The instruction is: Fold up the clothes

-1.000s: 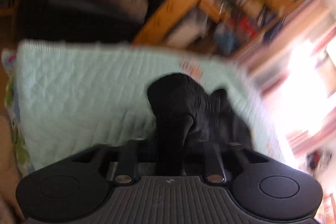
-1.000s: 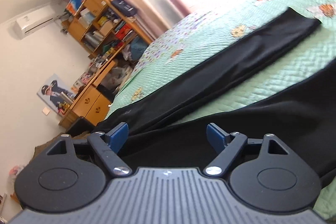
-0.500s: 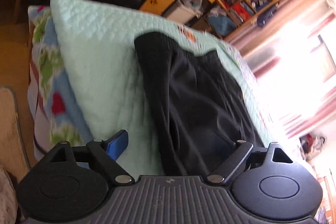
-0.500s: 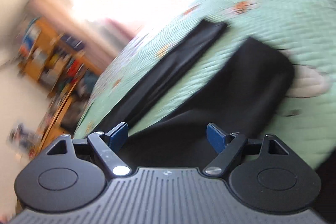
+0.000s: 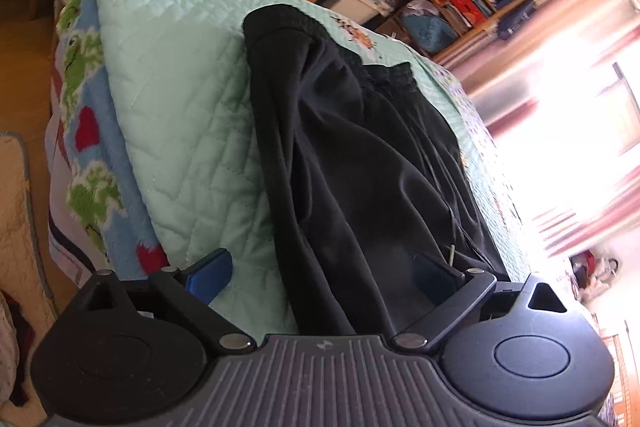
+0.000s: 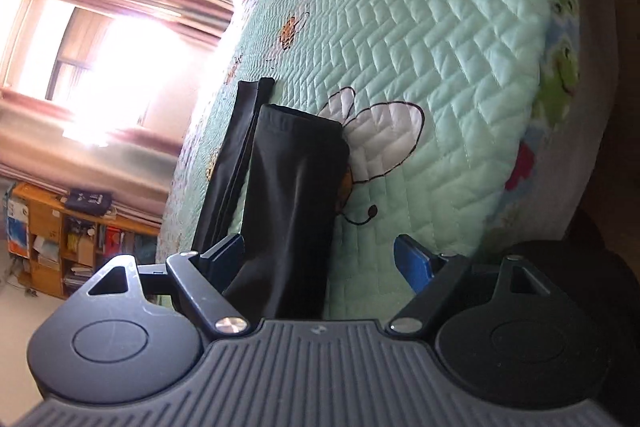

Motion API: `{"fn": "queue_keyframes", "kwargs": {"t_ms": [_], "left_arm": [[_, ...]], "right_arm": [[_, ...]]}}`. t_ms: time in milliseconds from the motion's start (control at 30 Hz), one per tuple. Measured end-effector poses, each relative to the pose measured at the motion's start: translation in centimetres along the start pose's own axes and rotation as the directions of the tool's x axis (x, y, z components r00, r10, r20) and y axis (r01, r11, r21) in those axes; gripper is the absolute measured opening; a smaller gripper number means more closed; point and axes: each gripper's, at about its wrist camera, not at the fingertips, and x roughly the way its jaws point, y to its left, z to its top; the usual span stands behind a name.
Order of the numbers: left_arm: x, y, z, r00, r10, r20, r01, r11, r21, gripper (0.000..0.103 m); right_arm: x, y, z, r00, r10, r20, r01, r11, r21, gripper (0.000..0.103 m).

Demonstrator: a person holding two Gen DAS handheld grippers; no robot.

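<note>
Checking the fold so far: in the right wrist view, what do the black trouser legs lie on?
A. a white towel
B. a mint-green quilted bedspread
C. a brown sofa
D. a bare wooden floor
B: the black trouser legs lie flat on the mint-green quilted bedspread, which has bee pictures stitched on it.

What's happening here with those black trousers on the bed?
A person with a handheld gripper in each hand is folding black trousers laid on a green quilted bed cover. The left gripper is at the waistband end, its jaws opening around the cloth. The right gripper stands open at the leg end, gripping nothing.
</note>
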Motion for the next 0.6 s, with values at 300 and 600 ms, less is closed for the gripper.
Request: {"fn": "queue_keyframes", "kwargs": {"t_ms": [300, 600], "left_arm": [[0.7, -0.3, -0.6, 1.000, -0.014, 0.004, 0.014, 1.000, 0.000, 0.099], [0.9, -0.7, -0.4, 1.000, -0.007, -0.013, 0.007, 1.000, 0.003, 0.099]], "right_arm": [[4.1, 0.5, 0.7, 0.999, 0.029, -0.028, -0.030, 0.999, -0.024, 0.083], [0.8, 7.7, 3.7, 0.969, 0.224, 0.102, -0.189, 0.944, -0.271, 0.055]]}}
